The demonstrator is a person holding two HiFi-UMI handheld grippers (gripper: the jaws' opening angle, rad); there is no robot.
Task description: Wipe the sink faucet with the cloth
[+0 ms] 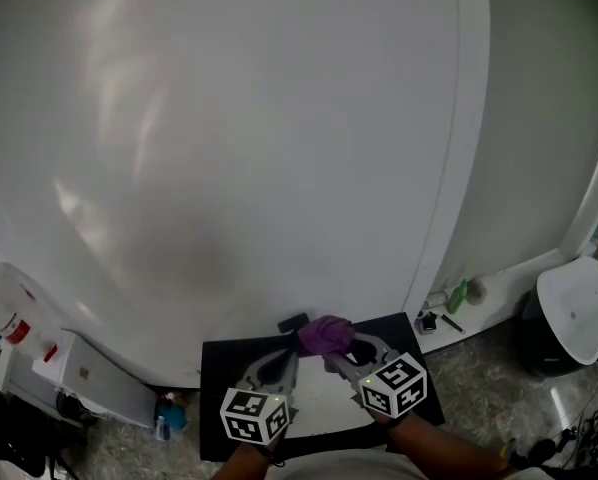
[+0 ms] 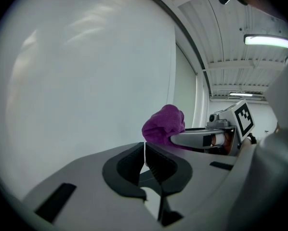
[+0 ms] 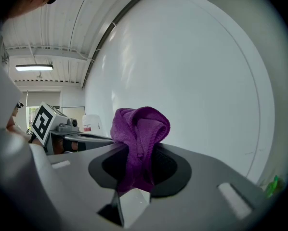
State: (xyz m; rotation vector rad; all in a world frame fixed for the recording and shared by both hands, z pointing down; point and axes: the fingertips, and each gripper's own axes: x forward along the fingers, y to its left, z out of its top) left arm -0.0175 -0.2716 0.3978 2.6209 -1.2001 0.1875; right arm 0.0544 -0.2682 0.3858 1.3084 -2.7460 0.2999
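Right tongs (image 3: pixel 138 163) clamp the bunched cloth (image 3: pixel 140 126), left tongs (image 2: pixel 145 154) are closed and empty; hard rubbing could drag the cloth free.

Left gripper (image 2: pixel 144 154): pale grey moulded shell; black ribbed pads in a rounded black recess, with a dark slot on the left flank.
Right gripper (image 3: pixel 137 170): the same grey shell and black recess — pale slots on its flanks.
Left cube (image 1: pixel 254 415): white faces, black square markers.
Right cube (image 1: pixel 394 386): the same white faces and black markers — edges bevelled.
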